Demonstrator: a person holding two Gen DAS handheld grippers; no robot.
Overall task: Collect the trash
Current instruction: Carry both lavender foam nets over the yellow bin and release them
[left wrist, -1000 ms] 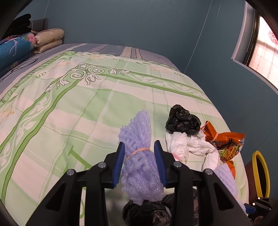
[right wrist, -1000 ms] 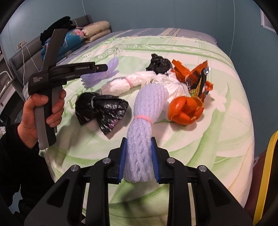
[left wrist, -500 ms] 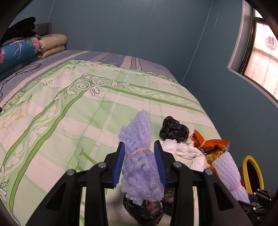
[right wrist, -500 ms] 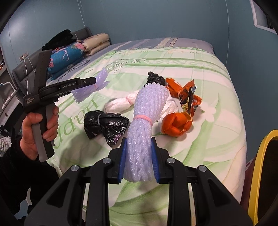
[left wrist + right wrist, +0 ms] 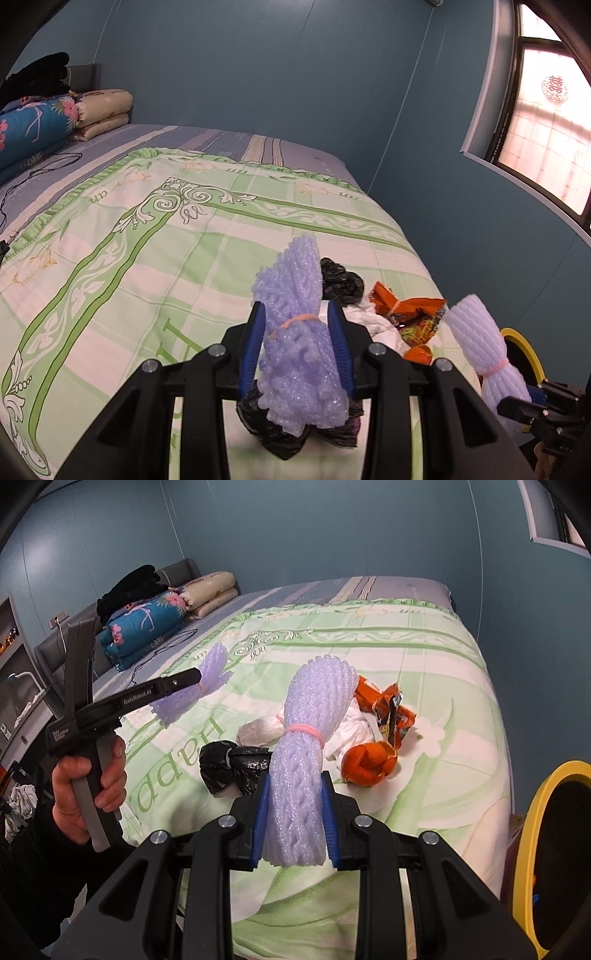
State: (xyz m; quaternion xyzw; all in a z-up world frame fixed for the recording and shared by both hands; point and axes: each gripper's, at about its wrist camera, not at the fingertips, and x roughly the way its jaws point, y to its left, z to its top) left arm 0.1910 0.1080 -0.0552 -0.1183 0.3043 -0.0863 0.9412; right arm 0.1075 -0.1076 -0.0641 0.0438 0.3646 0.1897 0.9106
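My left gripper (image 5: 295, 325) is shut on a purple foam net bundle (image 5: 295, 332) tied with a rubber band, held above the bed. My right gripper (image 5: 293, 801) is shut on a pale lavender foam net roll (image 5: 306, 746) with a pink band; that roll (image 5: 480, 343) also shows at the right of the left wrist view. On the green bedspread (image 5: 424, 679) lie a black bag (image 5: 229, 764), white crumpled tissue (image 5: 262, 731), an orange snack wrapper (image 5: 388, 709) and orange peel (image 5: 369, 764). A yellow-rimmed bin (image 5: 546, 845) stands at the right.
Folded quilts and pillows (image 5: 155, 620) are stacked at the head of the bed. A black cable (image 5: 40, 166) lies on the sheet. A person's hand (image 5: 85, 786) grips the left tool's handle. A window (image 5: 546, 107) is set in the blue wall.
Both grippers have risen away from the bed with their foam bundles still clamped. The litter on the bedspread now looks farther off, and the right-hand roll has come into the left wrist view.
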